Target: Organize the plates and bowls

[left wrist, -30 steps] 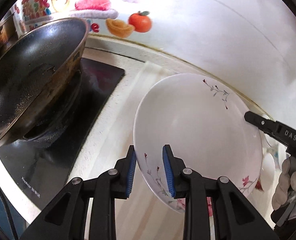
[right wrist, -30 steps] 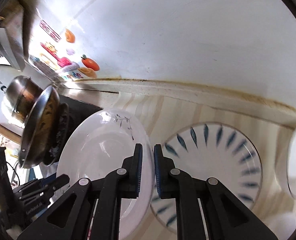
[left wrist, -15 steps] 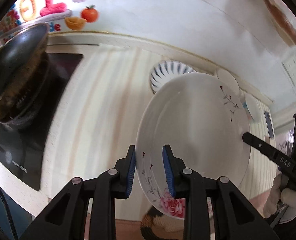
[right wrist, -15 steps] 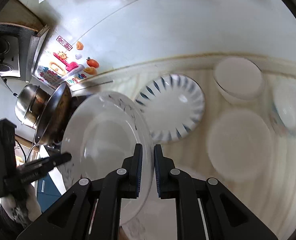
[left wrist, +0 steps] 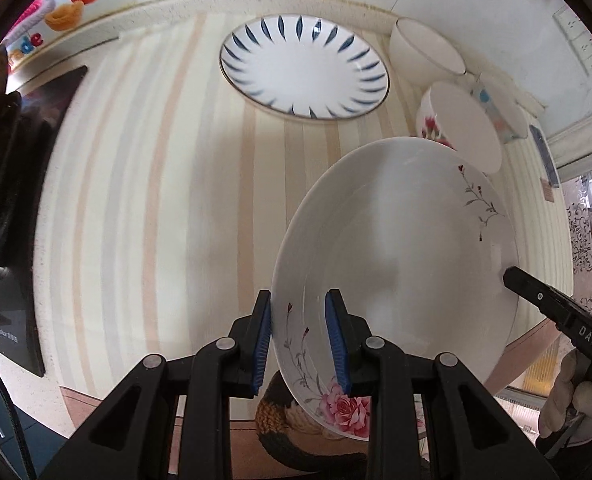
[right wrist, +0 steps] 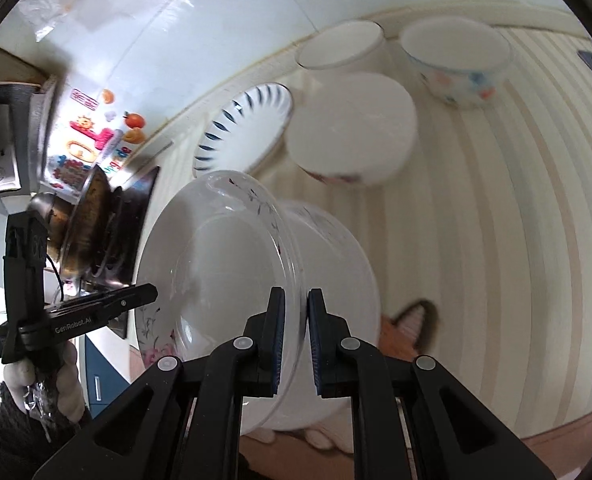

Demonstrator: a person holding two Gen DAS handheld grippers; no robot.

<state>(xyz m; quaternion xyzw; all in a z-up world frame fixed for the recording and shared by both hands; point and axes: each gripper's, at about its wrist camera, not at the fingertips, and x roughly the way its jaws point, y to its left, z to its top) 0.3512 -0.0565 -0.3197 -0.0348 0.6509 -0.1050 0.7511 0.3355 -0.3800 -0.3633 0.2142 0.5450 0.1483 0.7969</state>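
**Two grippers carry a flowered plate above the striped counter**

The left gripper (left wrist: 298, 334) has its blue-padded jaws nearly closed on the near rim of a deep white ceramic plate with a pink rose and thin twig print (left wrist: 400, 264). The right gripper (right wrist: 294, 338) pinches the opposite rim of the same plate (right wrist: 216, 264), its jaws almost fully together with only the thin rim between the pads. In the left wrist view the right gripper's black finger (left wrist: 536, 296) reaches the plate's far edge, with a light-gloved hand (left wrist: 576, 404) behind it. The plate is tilted and held over the front edge of the cream-striped counter (left wrist: 144, 200).

Toward the counter's back edge lies a round white plate with blue leaf strokes around its rim (left wrist: 304, 72). Beside it, near the back right corner, stand a plain white bowl (left wrist: 424, 52), a white bowl with red flowers (left wrist: 460, 128) and a white bowl with coloured spots (right wrist: 456, 60). A dark wok (right wrist: 92, 216) sits on the black cooktop (left wrist: 16, 264) at the counter's left edge.
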